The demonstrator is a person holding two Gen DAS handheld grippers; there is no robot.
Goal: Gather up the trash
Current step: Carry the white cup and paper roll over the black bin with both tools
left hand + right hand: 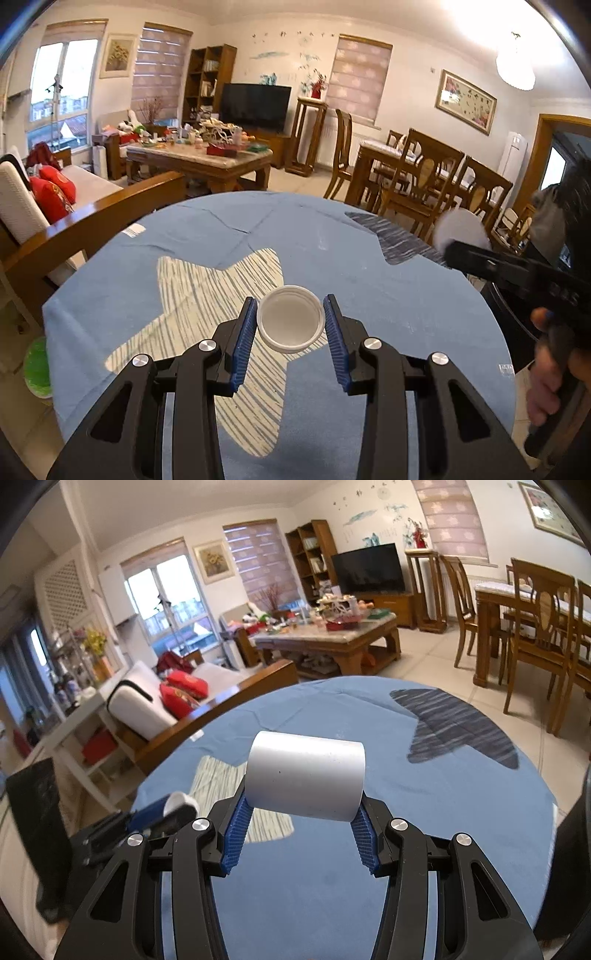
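Left tongs (291,322) clamped partway on a small white cup (291,319), blue pads (245,338) pressed to its rim on both sides, open mouth facing the left wrist camera, held above the round tabletop (424,314) in its blue cloth. Off to the right in that same view, right tongs (460,246) seen from the side with a white roll (460,225) at the tip, and a hand (550,373) wrapped on the handle. Only a round end face of the roll visible there. Over in the right wrist view, full picture: right tongs (303,805) gripping a white cylinder (306,777) lying crosswise, pads on its two ends, raised over the cloth. Down at lower left there, left tongs (173,810) from the side, just a sliver of the cup (181,800) peeking out. Wooden sofa (221,698) with red cushions (183,692) behind, dining chairs (424,173) to the right.
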